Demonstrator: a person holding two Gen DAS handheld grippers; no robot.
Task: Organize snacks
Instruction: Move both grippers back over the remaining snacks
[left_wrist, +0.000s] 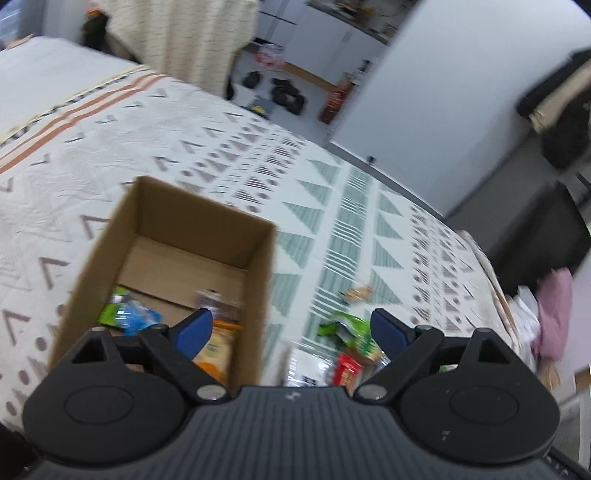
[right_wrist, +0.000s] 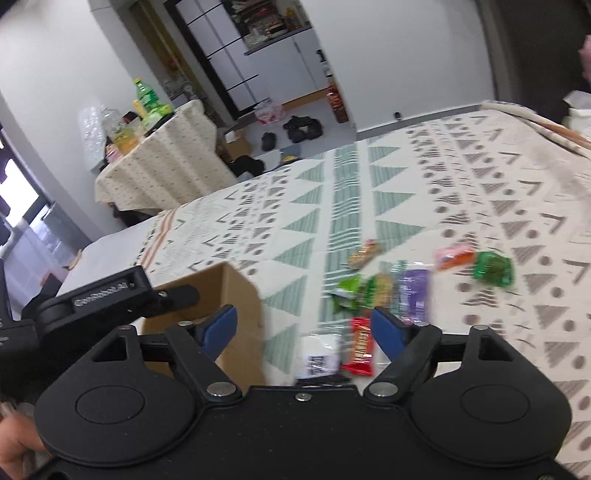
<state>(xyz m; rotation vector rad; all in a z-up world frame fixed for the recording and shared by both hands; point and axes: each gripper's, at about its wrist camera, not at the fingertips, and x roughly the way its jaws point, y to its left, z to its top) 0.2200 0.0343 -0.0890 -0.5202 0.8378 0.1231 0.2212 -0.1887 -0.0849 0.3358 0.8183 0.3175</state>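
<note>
An open cardboard box (left_wrist: 207, 218) stands on the patterned bedspread and holds several snack packets, among them a blue-green one (left_wrist: 129, 312) and an orange one (left_wrist: 218, 350). My left gripper (left_wrist: 291, 325) is open and empty, above the box's right wall. The box also shows in the right wrist view (right_wrist: 236, 291). Loose snacks lie to its right: a red bar (right_wrist: 360, 345), a white packet (right_wrist: 319, 354), a green packet (right_wrist: 349, 291), a purple one (right_wrist: 413, 291), a bright green one (right_wrist: 493, 267). My right gripper (right_wrist: 304, 325) is open and empty above the red bar.
The bed (right_wrist: 369, 206) fills most of both views. A small table with bottles (right_wrist: 147, 107) stands beyond the bed's far side. Shoes and bags lie on the floor (right_wrist: 299, 127). Pink cloth (left_wrist: 554, 310) lies at the bed's right edge.
</note>
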